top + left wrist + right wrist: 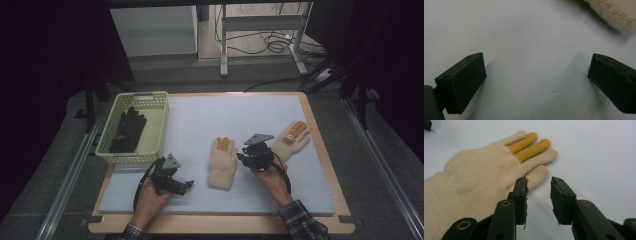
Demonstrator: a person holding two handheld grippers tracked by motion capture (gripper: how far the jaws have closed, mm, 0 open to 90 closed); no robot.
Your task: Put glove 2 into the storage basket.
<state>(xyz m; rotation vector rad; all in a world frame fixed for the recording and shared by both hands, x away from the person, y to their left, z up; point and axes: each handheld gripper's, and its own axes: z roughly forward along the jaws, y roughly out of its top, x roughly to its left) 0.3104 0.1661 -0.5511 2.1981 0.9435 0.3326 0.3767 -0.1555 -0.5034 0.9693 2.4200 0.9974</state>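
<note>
High view: cream glove (223, 162) flat mid-mat, between both grippers; second glove (292, 137) farther right. Right gripper (539, 186) jaws parted, empty, beside the thumb; left gripper (536, 72) wide open over bare mat. Risk: a shallow pinch only snags fuzz, so the glove slips or drags.

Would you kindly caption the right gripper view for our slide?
Open right gripper poised beside the cream glove on the white mat.

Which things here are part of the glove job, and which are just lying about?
In the job:
- cream glove between the claws
- second cream glove beyond the right claw
- yellow basket holding a black glove
- left claw, open

Lying about:
- cables on the floor
- metal frame legs
</note>
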